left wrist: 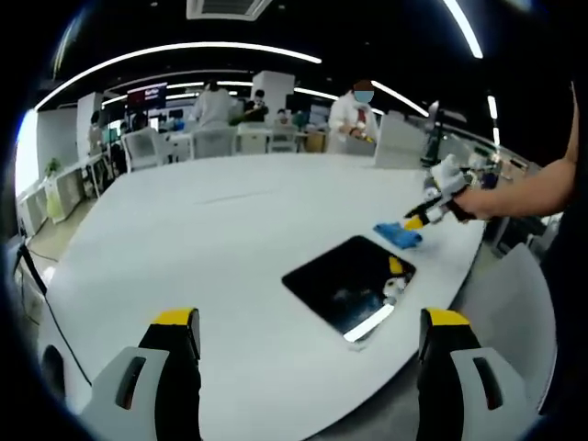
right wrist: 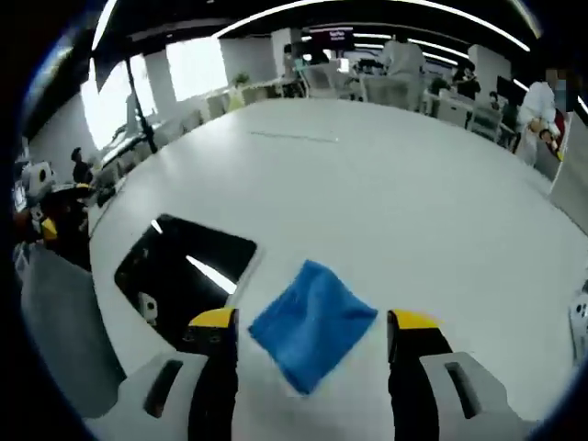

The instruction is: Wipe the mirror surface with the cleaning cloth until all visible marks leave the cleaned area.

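A dark rectangular mirror (left wrist: 342, 281) lies flat on the white table (left wrist: 211, 248), near its edge, with faint smudges and a reflected ceiling light on it. Beside the mirror's far corner lies a folded blue cloth (left wrist: 398, 235). My right gripper (left wrist: 418, 220), held in a person's hand, hovers just over that cloth. In the right gripper view the cloth (right wrist: 312, 323) lies flat on the table between the wide-apart jaws of the right gripper (right wrist: 312, 320), which is open. The mirror (right wrist: 184, 266) sits to its left. My left gripper (left wrist: 310, 320) stands open over bare table, short of the mirror.
The table edge (left wrist: 441, 303) runs close past the mirror, with a grey chair (left wrist: 514, 308) beyond it. A black cable (left wrist: 55, 312) hangs off the left side. Several people, desks and chairs (left wrist: 216, 138) stand at the far end of the room.
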`<state>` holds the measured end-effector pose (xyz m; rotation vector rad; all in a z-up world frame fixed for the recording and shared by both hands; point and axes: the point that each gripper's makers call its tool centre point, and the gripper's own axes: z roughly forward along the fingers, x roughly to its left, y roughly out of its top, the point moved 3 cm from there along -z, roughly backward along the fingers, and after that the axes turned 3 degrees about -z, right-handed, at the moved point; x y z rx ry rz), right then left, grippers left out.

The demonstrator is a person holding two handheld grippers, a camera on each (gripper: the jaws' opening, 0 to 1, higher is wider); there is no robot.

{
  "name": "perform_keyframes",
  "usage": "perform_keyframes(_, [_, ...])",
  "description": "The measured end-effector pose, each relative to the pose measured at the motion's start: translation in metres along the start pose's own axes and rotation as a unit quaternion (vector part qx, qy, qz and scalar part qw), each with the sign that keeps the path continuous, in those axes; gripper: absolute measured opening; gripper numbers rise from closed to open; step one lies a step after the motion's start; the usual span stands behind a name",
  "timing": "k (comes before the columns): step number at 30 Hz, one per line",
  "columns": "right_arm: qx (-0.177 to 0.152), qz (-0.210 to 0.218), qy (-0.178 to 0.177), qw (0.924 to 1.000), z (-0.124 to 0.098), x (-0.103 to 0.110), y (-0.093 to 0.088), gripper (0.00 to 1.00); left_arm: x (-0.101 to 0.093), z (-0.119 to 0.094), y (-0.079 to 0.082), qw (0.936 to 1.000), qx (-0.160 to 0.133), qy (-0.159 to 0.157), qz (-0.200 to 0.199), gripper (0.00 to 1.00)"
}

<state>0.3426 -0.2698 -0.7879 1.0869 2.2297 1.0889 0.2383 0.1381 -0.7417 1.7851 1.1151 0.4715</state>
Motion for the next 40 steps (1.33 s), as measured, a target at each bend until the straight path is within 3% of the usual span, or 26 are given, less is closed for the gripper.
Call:
perform_keyframes(3, [-0.009,0.015,0.03,0.9994,-0.029,0.007,-0.009,1.0,0.003,0.0,-0.007,0.9998,0.002,0.008,-0.015,1.0])
perform_keyframes(7, [0.008,0.021,0.044,0.9988,-0.065,0.011,-0.032,1.0,0.0,-0.002,-0.008,0.9998,0.008,0.01,-0.017,1.0])
perform_keyframes(12, [0.012,0.028,0.04,0.9987,-0.09,0.017,-0.055,1.0,-0.004,0.0,-0.01,0.9998,0.006,0.01,-0.015,1.0])
perform_keyframes(16, [-0.017,0.079,0.046,0.9956,-0.094,0.028,-0.057,1.0,-0.004,0.004,-0.016,0.9997,0.009,0.005,-0.022,1.0])
perform_keyframes(28, [-0.007,0.069,0.016,0.9975,-0.089,0.029,-0.061,1.0,0.006,0.0,-0.012,0.9999,0.014,-0.006,-0.002,1.0])
perform_keyframes(40, [-0.008,0.062,0.026,0.9977,-0.082,0.037,-0.055,1.0,0.007,-0.004,-0.011,0.9999,0.015,-0.007,-0.002,1.0])
